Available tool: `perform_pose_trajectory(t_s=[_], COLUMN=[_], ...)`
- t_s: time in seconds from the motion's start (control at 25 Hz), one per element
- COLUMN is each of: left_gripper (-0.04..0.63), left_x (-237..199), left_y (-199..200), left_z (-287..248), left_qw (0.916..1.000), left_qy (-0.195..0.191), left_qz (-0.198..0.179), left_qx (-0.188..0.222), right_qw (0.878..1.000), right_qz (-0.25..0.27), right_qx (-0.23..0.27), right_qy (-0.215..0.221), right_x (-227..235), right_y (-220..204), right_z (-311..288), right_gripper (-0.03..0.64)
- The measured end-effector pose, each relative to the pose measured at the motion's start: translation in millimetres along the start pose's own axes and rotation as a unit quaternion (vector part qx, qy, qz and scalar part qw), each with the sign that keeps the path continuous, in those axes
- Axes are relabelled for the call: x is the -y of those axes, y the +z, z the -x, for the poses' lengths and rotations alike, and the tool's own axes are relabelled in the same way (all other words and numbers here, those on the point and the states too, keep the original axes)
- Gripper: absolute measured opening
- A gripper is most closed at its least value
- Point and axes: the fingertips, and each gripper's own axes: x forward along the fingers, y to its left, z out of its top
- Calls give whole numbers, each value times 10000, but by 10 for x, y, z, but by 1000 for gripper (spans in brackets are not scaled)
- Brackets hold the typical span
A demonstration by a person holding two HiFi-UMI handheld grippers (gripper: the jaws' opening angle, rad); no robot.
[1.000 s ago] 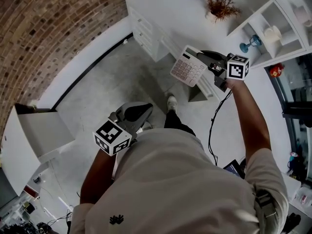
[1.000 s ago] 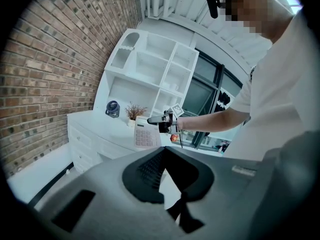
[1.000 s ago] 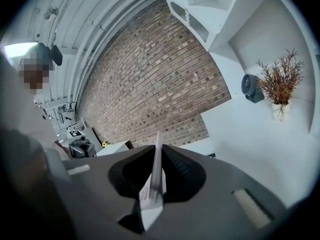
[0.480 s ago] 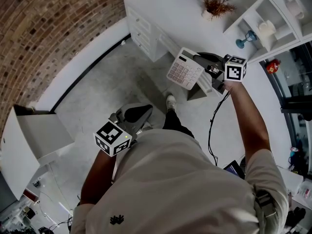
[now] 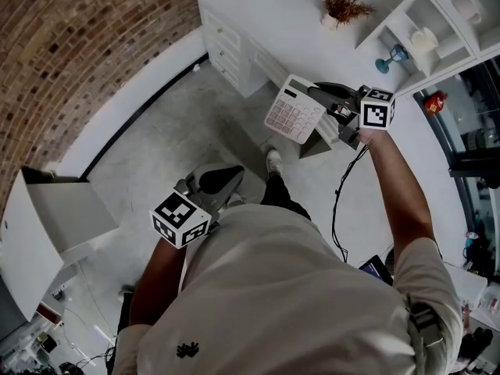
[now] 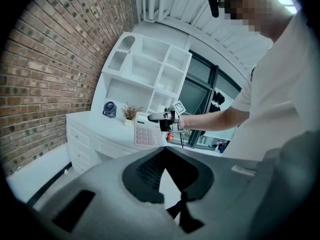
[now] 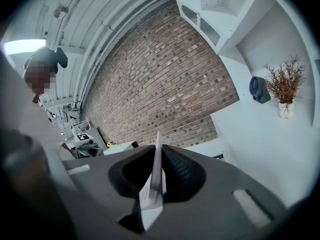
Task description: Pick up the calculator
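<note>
Two grippers, one calculator (image 5: 295, 109). The right gripper (image 5: 319, 106) is clamped on the calculator's edge and holds it in the air, over the floor just off the front of the one white desk (image 5: 266, 30). The left gripper (image 5: 231, 176) is low by the torso, jaws together, empty. One potted plant (image 5: 341, 2) on the desk, one blue goblet (image 5: 393, 55) in the shelf.

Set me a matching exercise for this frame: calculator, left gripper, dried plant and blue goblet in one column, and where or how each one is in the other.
Things:
1. calculator
2. left gripper
3. dried plant
4. blue goblet

Places or states:
A. in a compartment of the shelf
B. on top of the white desk
C. clamped in the right gripper, off the desk
D. holding nothing

Pairs: 1-C, 2-D, 3-B, 4-A
</note>
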Motion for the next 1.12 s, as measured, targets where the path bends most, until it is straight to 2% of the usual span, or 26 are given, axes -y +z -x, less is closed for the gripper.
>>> perform_pose_trajectory(t_s=[1.12], left_gripper=[6], left_x=[95], left_y=[-8], left_z=[19], left_qw=[10000], left_qy=[3], left_qz=[-39], left_qx=[27], right_qw=[9999], right_qz=[77], right_qx=[-61], right_qy=[129], right_x=[-164], right_y=[-40], right_z=[73], right_gripper=[57])
